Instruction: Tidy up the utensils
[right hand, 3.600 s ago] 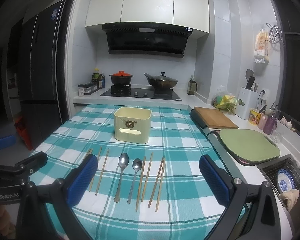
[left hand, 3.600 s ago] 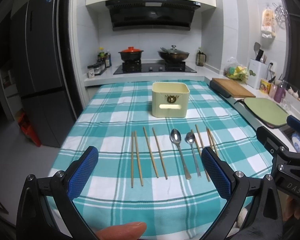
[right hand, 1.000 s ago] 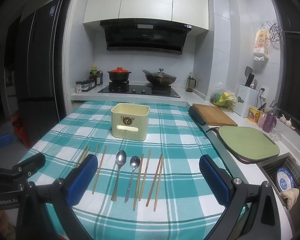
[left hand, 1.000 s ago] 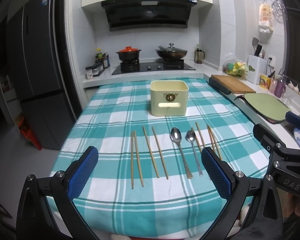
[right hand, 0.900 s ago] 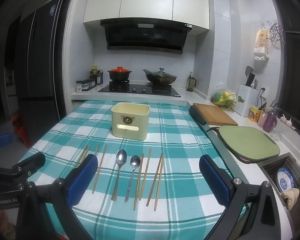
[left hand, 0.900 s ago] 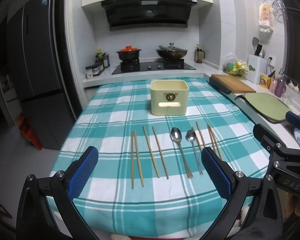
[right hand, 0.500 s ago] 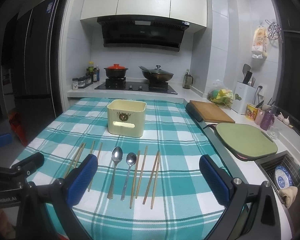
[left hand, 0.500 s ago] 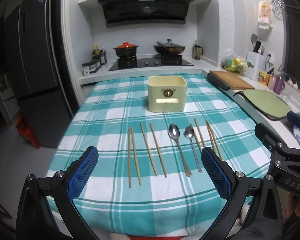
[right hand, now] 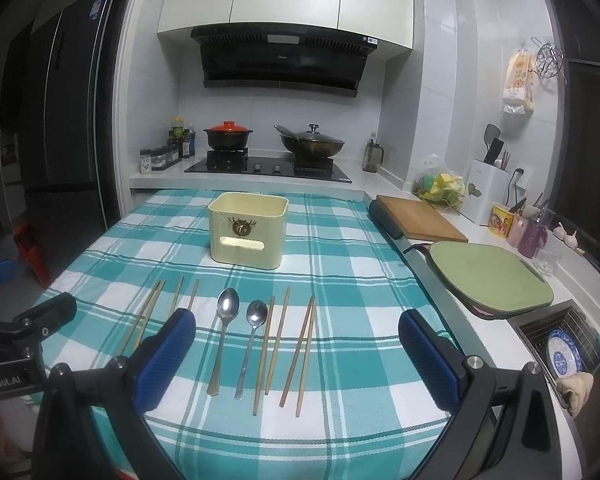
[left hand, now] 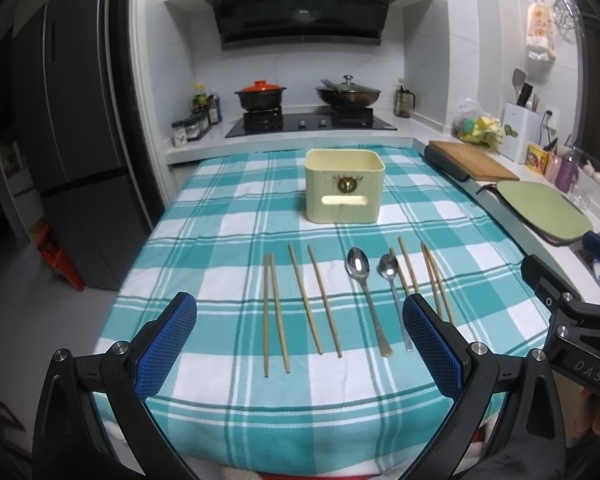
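A cream utensil holder (left hand: 343,187) (right hand: 247,231) stands upright on the teal checked tablecloth (left hand: 220,248). In front of it lie several wooden chopsticks (left hand: 275,312) (right hand: 303,354) in pairs, a large spoon (left hand: 366,300) (right hand: 223,336) and a small spoon (left hand: 394,300) (right hand: 251,344). My left gripper (left hand: 300,344) is open and empty above the table's near edge. My right gripper (right hand: 296,356) is open and empty, also near the front edge, to the right of the left one.
A stove with a red-lidded pot (left hand: 261,95) and a wok (left hand: 348,94) is behind the table. A wooden board (right hand: 418,218), a green cutting board (right hand: 490,276) and a sink with a blue plate (right hand: 564,356) are on the right. A fridge (left hand: 72,152) stands left.
Both grippers have drawn back and risen a little, so the table looks slightly farther and lower. The utensils and holder have not moved. Both grippers stay open.
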### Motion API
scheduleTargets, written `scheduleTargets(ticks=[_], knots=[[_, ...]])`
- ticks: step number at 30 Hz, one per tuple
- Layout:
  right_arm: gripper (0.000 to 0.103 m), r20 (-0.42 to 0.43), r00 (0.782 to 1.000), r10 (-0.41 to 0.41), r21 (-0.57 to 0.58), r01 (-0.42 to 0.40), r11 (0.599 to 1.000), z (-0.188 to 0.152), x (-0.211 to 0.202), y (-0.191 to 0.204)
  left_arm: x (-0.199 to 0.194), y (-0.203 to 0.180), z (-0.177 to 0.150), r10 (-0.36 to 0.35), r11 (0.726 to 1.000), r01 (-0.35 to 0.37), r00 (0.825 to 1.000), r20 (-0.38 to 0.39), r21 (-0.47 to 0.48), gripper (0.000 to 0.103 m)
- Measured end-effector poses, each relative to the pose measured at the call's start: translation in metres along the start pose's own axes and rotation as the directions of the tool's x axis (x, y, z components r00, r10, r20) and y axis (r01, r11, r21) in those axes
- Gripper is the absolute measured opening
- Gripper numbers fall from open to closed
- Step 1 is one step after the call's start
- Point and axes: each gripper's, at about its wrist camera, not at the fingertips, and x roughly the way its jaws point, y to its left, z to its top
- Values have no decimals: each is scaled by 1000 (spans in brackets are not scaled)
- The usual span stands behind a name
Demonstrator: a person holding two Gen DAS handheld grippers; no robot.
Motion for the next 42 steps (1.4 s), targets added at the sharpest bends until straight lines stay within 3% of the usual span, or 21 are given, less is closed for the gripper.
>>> scheduleTargets(ticks=[13, 37, 42], knots=[[103, -37, 999, -17, 8, 17, 1000, 0, 19, -3, 19, 9, 0, -15, 999, 15, 999, -32, -28, 102], [103, -156, 986, -52, 12, 54, 998, -16, 64, -7, 71, 21, -12, 26, 998, -32, 991, -133, -46, 102], [103, -191, 981, -31, 34, 38, 999, -22, 82, -14, 97, 42, -17, 12, 995, -30, 984, -180, -98, 102]])
